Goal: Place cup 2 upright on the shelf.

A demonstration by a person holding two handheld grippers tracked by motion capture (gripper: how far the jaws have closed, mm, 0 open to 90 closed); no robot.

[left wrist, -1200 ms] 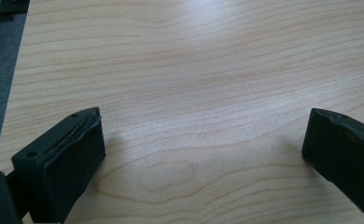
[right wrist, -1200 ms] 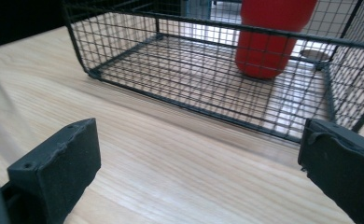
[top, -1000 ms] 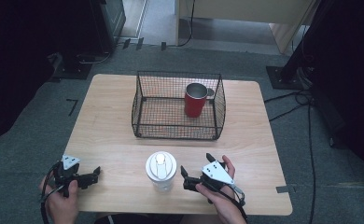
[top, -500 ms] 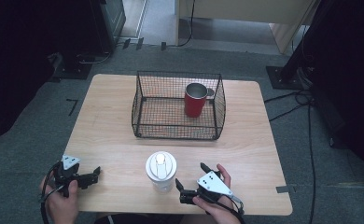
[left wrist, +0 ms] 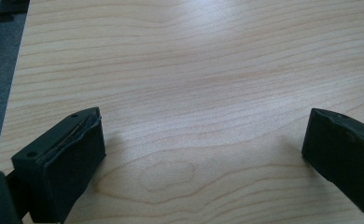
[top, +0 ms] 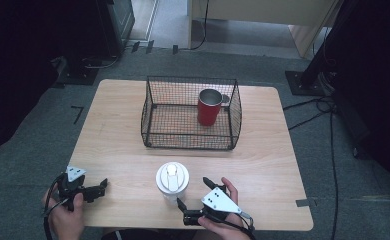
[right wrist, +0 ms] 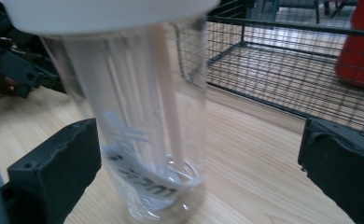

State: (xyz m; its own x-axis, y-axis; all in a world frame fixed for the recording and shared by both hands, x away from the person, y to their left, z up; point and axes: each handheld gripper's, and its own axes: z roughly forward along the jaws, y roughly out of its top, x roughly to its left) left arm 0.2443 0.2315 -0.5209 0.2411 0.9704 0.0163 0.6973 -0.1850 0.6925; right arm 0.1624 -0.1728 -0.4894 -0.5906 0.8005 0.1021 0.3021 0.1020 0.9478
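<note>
1. i am holding the right gripper (top: pixel 193 192) low at the near edge of the worktop (top: pixel 263 150), its fingers (right wrist: pixel 54 168) spread wide and gripping nothing.
2. the clear tumbler (top: pixel 172 179) with a white lid is standing upright just beside those fingers, in front of the wire basket (top: pixel 190 120).
3. a red mug (top: pixel 209 106) is sitting inside the basket.
4. i am resting the left gripper (top: pixel 100 187) at the near left corner, fingers (left wrist: pixel 63 158) wide open over bare wood.
</note>
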